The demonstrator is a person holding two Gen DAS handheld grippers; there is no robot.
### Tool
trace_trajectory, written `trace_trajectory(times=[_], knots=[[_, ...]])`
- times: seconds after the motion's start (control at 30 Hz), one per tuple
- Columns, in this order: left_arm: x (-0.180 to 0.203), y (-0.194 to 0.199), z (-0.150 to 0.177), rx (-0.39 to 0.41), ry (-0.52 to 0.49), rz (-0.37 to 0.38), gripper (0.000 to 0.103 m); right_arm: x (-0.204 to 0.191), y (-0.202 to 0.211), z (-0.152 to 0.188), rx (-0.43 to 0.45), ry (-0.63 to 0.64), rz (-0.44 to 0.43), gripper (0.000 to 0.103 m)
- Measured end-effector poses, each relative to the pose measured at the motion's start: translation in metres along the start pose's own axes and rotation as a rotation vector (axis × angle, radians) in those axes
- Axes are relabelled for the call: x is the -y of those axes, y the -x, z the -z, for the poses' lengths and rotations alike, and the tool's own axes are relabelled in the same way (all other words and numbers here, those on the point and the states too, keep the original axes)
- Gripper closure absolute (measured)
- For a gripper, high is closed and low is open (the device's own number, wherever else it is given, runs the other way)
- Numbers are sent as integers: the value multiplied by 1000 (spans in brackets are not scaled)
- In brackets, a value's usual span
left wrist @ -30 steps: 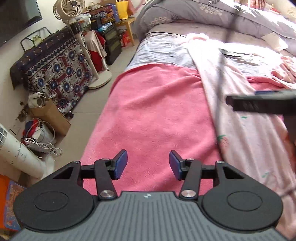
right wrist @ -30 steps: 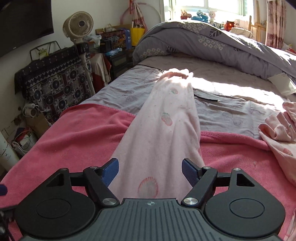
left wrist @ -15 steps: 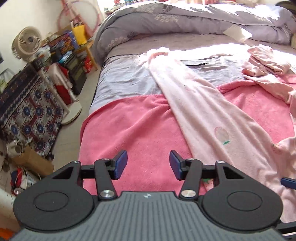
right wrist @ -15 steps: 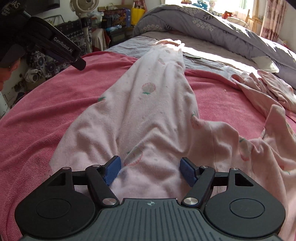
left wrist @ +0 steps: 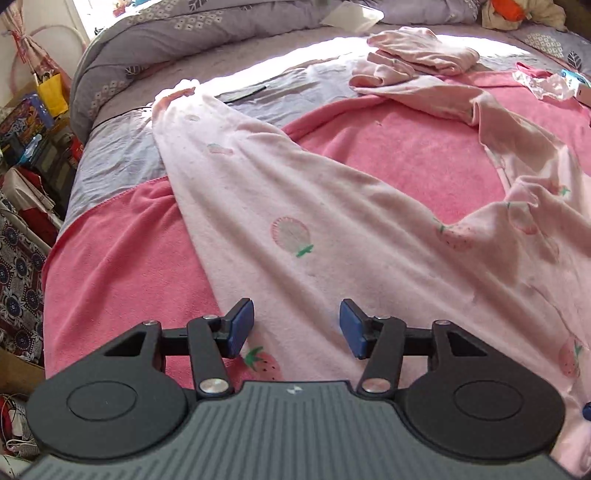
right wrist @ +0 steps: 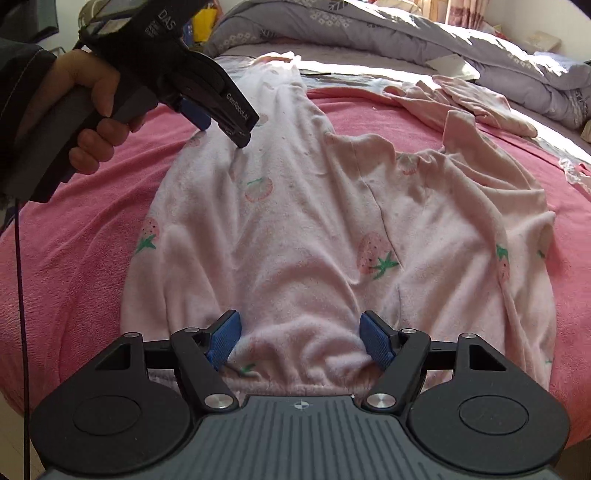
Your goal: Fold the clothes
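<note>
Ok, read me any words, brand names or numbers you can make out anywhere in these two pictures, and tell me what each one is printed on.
"GenRobot.AI": white print along the side of the left tongs, seen in the right wrist view.
"DAS": white letters higher on the same device's black body; the smaller print beside it is too small to read.
Box at the bed's right edge: print too blurred to read.
Small emblems on both grey housings: no letters.
</note>
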State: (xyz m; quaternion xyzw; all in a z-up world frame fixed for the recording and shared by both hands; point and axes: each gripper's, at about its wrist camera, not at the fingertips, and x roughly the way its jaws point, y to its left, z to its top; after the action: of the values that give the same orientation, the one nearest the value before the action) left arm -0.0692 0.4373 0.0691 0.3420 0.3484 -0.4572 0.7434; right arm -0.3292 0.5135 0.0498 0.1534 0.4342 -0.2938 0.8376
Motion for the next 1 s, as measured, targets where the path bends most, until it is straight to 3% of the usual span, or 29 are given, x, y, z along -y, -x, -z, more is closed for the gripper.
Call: trace_trajectory(times=[0.23,0.33,0.43,0.53,0.63,0.7,0.83,1.0], knots=[[-4,0,4,30,-137,21,38,-17,30,-3,-72,-94,111,30],[-6,0,4,27,-167,36,37,-28,40,-20,51,-91,118,26],[-5,-2,5,30,-185,37,37,-44,17,-57,117,-10,106,23],[-5,-2,5,27,-201,37,35,-51,-31,-57,-65,65,114,26],[-7,-3,6,24,-211,42,32,-37,-17,-16,-43,-83,87,25],[-10,-4,6,24,-205,51,32,-39,1,3,-59,-45,94,26],[-15,-5,8,25,-182,61,31,-35,19,-7,-151,-40,113,24],[-12,-4,12,43,-191,52,31,-30,8,-62,13,-41,92,18]])
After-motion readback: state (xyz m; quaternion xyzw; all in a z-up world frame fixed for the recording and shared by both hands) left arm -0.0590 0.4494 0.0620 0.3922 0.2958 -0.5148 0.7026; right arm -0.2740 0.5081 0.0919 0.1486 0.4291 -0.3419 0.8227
